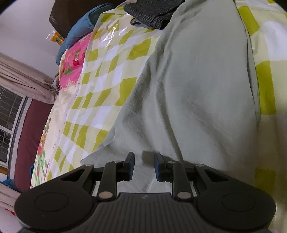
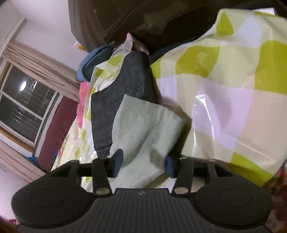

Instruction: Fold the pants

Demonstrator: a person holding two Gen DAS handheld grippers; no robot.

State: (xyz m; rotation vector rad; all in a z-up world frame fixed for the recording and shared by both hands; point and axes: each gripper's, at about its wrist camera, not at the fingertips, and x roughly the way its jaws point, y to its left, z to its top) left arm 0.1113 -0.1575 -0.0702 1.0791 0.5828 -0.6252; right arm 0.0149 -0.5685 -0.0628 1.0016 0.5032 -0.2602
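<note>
Pale green pants (image 1: 193,86) lie spread along a bed covered with a yellow-green checked sheet (image 1: 111,75). My left gripper (image 1: 144,159) is open, just above the near part of the cloth, nothing between its fingers. In the right wrist view a hemmed end of the pale green pants (image 2: 143,129) lies between the open fingers of my right gripper (image 2: 143,159); whether the blue pads (image 2: 117,161) touch the cloth cannot be told.
Folded dark grey cloth (image 2: 116,100) lies beyond the pants end; it also shows in the left wrist view (image 1: 152,12). A blue pillow (image 1: 80,30) and pink floral fabric (image 1: 75,59) lie at the bed's far left. A window with curtains (image 2: 26,105) is at the left.
</note>
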